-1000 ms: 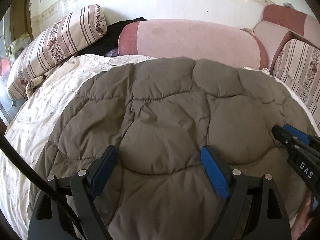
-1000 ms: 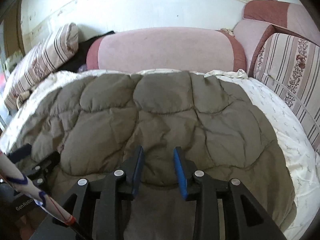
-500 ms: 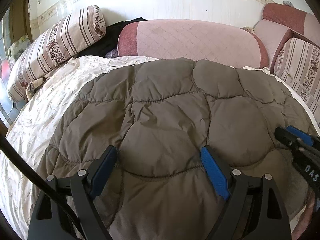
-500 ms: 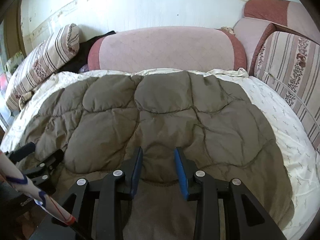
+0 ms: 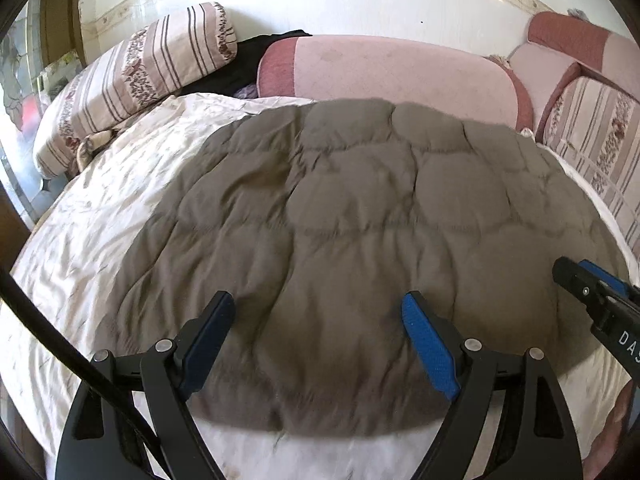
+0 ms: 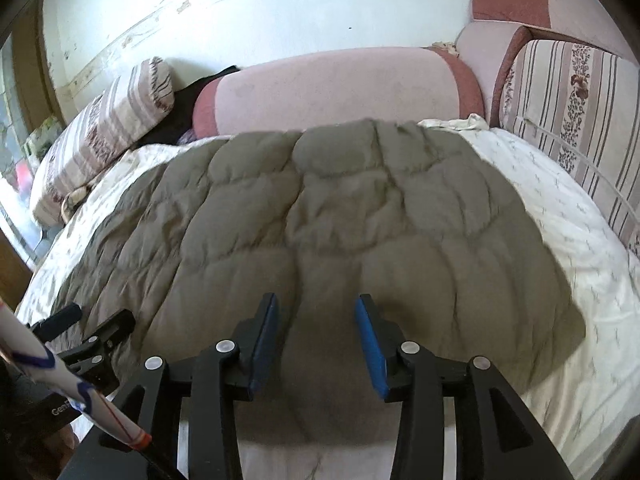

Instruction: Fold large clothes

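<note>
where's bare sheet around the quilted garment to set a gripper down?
Free: floral sheet between grey quilted garment and striped bolster; sheet towards the striped cushion; narrow near strip. Crowded: far edge meets pink cushion.

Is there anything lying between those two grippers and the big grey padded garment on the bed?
Nothing visible. The left gripper and right gripper hang open right over the near hem of the grey quilted garment, which lies flat on the white sheet.
</note>
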